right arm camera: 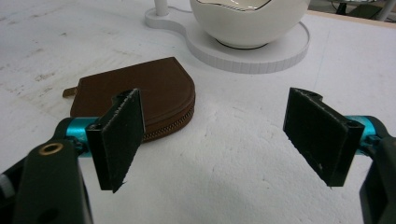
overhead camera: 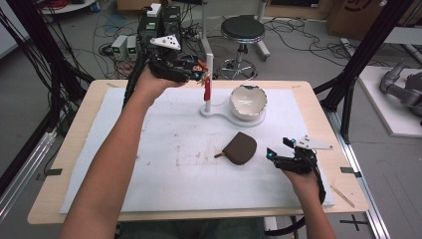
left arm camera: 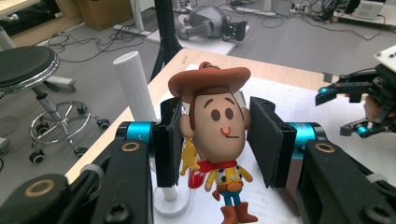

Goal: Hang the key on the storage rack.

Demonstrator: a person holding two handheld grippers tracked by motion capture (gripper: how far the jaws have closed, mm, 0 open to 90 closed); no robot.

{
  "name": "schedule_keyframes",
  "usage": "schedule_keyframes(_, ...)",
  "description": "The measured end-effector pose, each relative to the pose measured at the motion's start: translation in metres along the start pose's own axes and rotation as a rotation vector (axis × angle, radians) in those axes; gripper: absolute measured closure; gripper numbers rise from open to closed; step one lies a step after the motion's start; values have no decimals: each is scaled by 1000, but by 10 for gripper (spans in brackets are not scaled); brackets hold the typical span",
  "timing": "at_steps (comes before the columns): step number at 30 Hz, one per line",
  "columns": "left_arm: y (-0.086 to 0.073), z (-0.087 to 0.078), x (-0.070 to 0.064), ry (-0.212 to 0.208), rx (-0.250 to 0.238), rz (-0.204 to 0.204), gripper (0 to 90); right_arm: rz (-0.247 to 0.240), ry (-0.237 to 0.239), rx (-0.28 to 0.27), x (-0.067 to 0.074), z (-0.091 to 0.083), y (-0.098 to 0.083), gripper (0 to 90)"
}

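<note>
Cowboy figure (left arm camera: 219,140) is pinched by its head between the left fingers (left arm camera: 169,140), lifted off the bench by the white post (left arm camera: 135,86). Right fingers (right arm camera: 116,137) gape empty just short of the pouch (right arm camera: 154,95). Placing it looks left.

cowboy figure (left arm camera: 219,140): 1 | brown pouch (overhead camera: 240,148): 1 | white bowl (overhead camera: 248,101): 1 | stand (overhead camera: 219,113): 1

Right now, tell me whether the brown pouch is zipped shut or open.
Shut, as far as shows: the pouch lies flat on the mat, its zipper edge closed along the visible side. The far side is hidden.
</note>
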State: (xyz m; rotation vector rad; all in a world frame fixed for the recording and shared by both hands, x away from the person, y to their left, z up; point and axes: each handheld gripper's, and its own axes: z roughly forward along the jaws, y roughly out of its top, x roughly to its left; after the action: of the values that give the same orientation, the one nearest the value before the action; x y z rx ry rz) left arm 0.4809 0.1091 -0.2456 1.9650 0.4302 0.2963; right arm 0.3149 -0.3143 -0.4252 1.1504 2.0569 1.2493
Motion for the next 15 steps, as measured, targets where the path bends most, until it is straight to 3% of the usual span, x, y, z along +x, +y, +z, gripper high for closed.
schedule_keyframes(15,-9,9,18,67,42,-41,559,1,-2,3,0,-1,-1,208)
